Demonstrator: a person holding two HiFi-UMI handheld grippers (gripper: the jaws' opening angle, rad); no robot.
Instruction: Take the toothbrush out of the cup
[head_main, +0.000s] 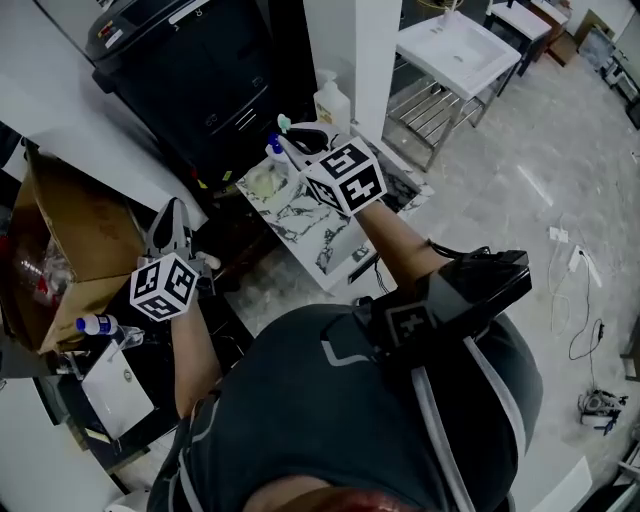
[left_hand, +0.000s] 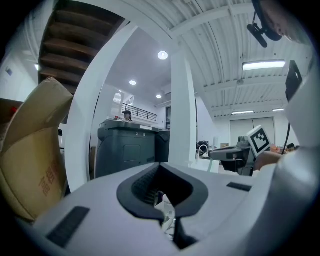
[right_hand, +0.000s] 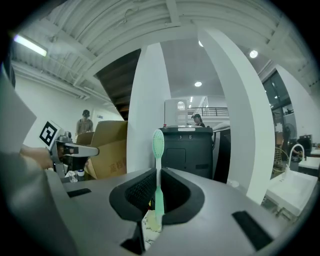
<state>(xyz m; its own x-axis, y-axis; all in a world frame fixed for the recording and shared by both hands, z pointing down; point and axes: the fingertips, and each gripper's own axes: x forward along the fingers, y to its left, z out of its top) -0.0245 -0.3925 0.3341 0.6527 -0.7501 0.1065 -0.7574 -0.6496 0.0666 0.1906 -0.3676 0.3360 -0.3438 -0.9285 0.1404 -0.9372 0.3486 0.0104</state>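
Observation:
A light green toothbrush (right_hand: 158, 170) stands upright between the pads of my right gripper (right_hand: 158, 197), which is shut on its handle, bristle head on top. In the head view this gripper (head_main: 300, 142) hovers over the far end of a marble counter (head_main: 300, 215), and the brush head (head_main: 284, 122) pokes out beyond it. A small blue object (head_main: 275, 147) sits just beside the jaws. I cannot make out the cup. My left gripper (head_main: 170, 228) hangs to the left, off the counter; its jaws (left_hand: 167, 202) look shut with nothing in them.
A round basin (head_main: 265, 182) is set in the counter and a white pump bottle (head_main: 332, 100) stands behind it. A black cabinet (head_main: 200, 70) and a white pillar (head_main: 360, 50) lie beyond. A cardboard box (head_main: 70, 230) and a blue-capped bottle (head_main: 100, 325) are at the left.

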